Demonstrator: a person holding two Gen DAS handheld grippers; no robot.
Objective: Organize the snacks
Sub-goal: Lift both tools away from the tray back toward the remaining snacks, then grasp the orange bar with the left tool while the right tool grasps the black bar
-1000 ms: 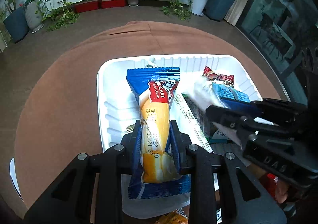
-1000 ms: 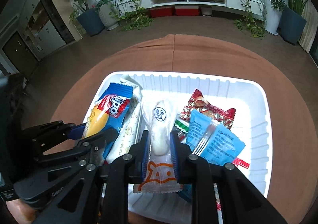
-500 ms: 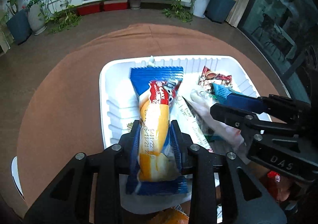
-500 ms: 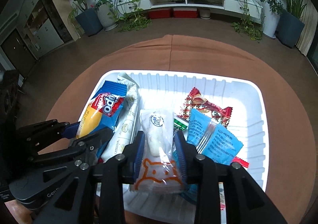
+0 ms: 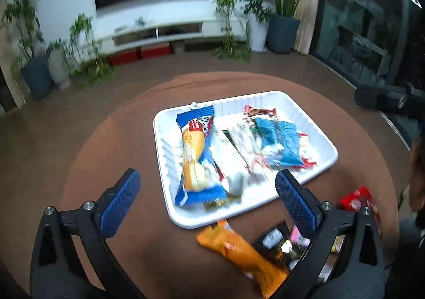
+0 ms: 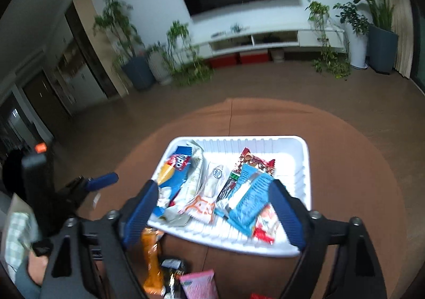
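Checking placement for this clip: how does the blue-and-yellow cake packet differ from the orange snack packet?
The blue-and-yellow cake packet lies inside the white tray, at its left end; the orange snack packet lies on the brown tabletop, outside the tray's near rim. The cake packet is blue with a yellow cake pictured; the orange one is one colour throughout. Both are long sealed wrappers, and neither is gripped.

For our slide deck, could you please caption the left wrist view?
Open left tool above a white tray of snack packets, with an orange packet on the brown table.
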